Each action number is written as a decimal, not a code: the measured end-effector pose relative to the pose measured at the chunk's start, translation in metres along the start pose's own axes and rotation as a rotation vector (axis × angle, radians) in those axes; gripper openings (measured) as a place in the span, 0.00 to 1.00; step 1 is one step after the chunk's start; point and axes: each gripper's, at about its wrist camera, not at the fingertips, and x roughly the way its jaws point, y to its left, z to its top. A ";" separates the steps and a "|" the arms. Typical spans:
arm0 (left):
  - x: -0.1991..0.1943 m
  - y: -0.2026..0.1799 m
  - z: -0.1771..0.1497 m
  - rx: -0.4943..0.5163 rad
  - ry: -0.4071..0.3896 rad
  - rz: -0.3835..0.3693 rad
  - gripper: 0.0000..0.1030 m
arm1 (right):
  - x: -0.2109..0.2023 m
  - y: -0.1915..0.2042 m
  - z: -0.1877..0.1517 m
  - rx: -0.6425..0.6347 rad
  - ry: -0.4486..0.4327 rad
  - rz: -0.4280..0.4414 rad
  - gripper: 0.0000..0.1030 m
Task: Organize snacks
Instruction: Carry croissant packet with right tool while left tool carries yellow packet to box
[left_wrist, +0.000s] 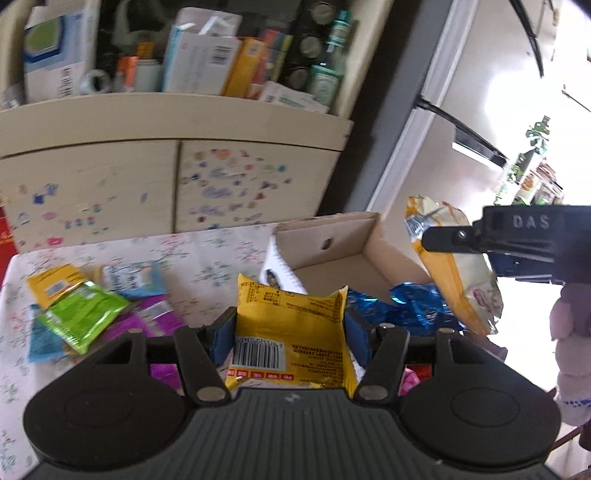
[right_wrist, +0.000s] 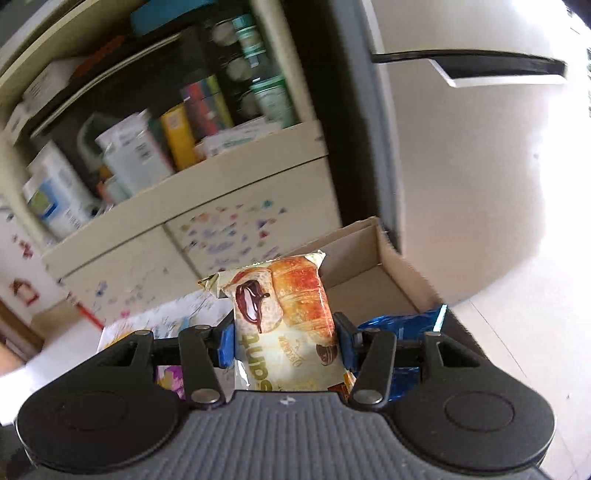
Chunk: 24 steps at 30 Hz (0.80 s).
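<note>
My left gripper (left_wrist: 290, 338) is shut on a yellow snack packet (left_wrist: 291, 332) with a barcode, held above the table. My right gripper (right_wrist: 286, 345) is shut on a croissant packet (right_wrist: 286, 325) printed with a chocolate-filled pastry. The left wrist view shows that same croissant packet (left_wrist: 454, 273) in the air at the right, hanging from the right gripper (left_wrist: 461, 243). An open cardboard box (left_wrist: 354, 247) stands on the table behind both packets, its floor (right_wrist: 369, 291) bare. A blue foil packet (left_wrist: 413, 306) lies at the box's near edge.
Loose packets, green (left_wrist: 83, 314), yellow (left_wrist: 51, 284), light blue (left_wrist: 135, 277) and purple (left_wrist: 155, 317), lie on the floral tablecloth (left_wrist: 207, 254) at the left. Behind stands a sticker-covered cabinet (left_wrist: 251, 184) with a crowded shelf (left_wrist: 199, 62). A white fridge (right_wrist: 461, 166) is at the right.
</note>
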 end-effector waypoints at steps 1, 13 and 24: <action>0.003 -0.004 0.001 0.008 0.001 -0.006 0.58 | 0.000 -0.002 0.001 0.014 -0.006 -0.005 0.57; 0.050 -0.040 0.011 0.068 0.030 -0.066 0.58 | 0.001 -0.023 0.012 0.140 -0.056 -0.057 0.57; 0.090 -0.059 0.020 0.124 0.063 -0.088 0.79 | 0.021 -0.033 0.016 0.217 -0.044 -0.120 0.68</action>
